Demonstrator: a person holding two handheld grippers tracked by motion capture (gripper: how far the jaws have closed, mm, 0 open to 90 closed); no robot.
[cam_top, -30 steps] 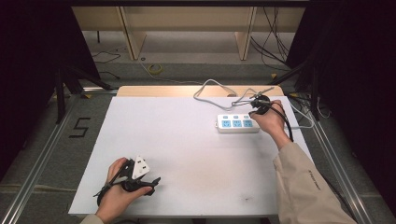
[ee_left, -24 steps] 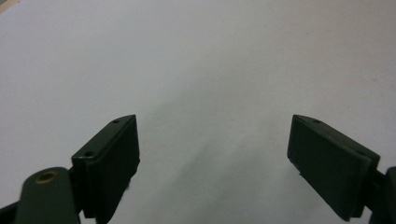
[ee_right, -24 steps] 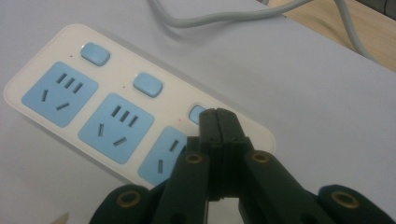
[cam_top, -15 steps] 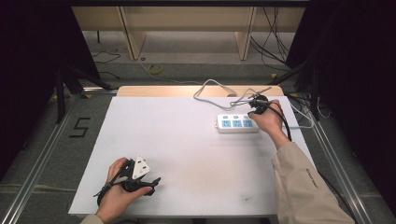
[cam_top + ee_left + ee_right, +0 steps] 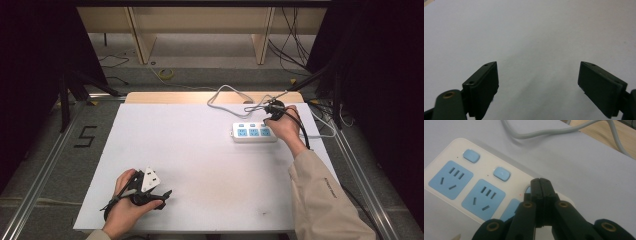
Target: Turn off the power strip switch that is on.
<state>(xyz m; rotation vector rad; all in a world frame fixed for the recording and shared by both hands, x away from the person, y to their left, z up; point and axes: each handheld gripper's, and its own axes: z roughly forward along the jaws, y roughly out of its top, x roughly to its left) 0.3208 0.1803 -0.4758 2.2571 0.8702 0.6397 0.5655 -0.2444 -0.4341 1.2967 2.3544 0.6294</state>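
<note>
Pressing third switch on power strip: right gripper jaws pressed together, holding nothing. Push straight down, centred, avoiding neighbouring switch.

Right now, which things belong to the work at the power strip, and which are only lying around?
In the job:
- power strip
- its third switch, under the shut right gripper

Just around:
- left gripper, open over the bare table
- grey cable
</note>
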